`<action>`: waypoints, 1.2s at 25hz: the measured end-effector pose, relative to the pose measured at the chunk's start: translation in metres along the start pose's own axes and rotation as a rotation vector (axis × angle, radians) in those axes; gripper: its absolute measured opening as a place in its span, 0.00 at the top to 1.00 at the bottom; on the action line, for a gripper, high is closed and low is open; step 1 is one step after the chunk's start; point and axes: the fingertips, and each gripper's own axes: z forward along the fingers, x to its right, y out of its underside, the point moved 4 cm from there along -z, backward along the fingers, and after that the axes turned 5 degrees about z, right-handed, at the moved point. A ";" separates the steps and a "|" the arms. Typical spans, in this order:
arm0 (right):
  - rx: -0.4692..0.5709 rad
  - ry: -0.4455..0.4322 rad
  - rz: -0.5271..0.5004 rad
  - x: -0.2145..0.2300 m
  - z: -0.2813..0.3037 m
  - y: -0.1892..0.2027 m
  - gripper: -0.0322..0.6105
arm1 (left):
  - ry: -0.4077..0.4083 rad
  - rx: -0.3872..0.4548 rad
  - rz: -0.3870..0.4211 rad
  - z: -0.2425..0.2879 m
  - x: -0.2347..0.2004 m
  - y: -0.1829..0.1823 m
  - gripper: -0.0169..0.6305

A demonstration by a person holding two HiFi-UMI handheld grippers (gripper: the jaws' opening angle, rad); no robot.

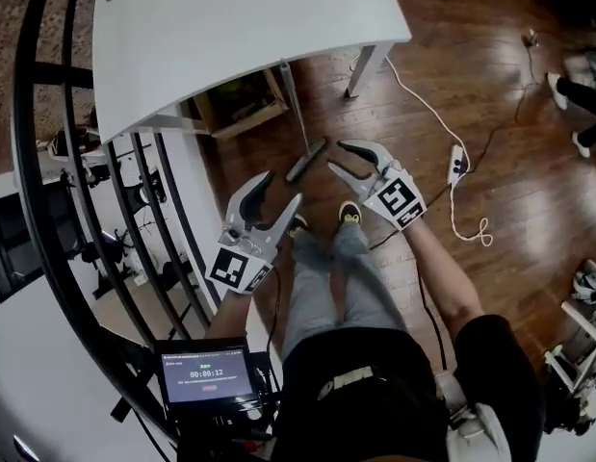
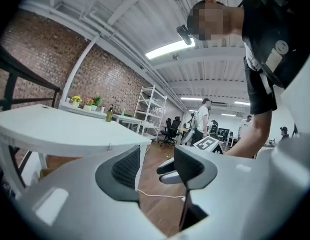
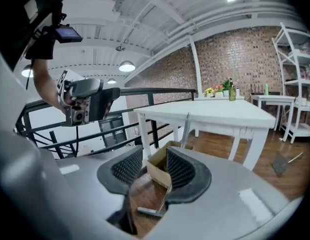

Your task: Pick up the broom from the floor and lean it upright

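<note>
white table (image 1: 240,27), one; one broom (image 1: 305,161); left gripper (image 1: 284,186), right gripper (image 1: 336,156)

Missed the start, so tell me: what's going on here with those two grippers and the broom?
A person stands on the wooden floor with a gripper in each hand. The left gripper and the right gripper are both open and empty. In front of them the broom rests with its head on the floor and its handle leaning against the edge of the white table, so the job looks done.
</note>
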 end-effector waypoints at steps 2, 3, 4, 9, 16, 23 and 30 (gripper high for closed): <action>0.037 0.022 -0.011 -0.013 -0.021 -0.031 0.71 | -0.004 0.042 0.007 -0.012 0.012 -0.028 0.62; 0.061 0.031 -0.015 -0.021 -0.036 -0.044 0.71 | -0.008 0.055 0.017 -0.016 0.023 -0.040 0.62; 0.089 0.037 -0.020 -0.028 -0.053 -0.055 0.71 | -0.015 0.063 0.030 -0.019 0.036 -0.051 0.62; 0.215 0.042 -0.068 -0.063 -0.130 -0.102 0.71 | -0.081 0.093 0.067 -0.030 0.097 -0.094 0.62; 0.280 0.040 -0.116 -0.076 -0.161 -0.136 0.95 | -0.152 0.122 0.106 -0.048 0.119 -0.123 0.63; 0.273 -0.033 -0.163 -0.085 -0.166 -0.136 0.95 | -0.243 0.131 0.157 -0.064 0.130 -0.127 0.68; 0.267 -0.064 -0.163 -0.092 -0.155 -0.132 0.95 | -0.299 0.131 0.171 -0.080 0.130 -0.117 0.95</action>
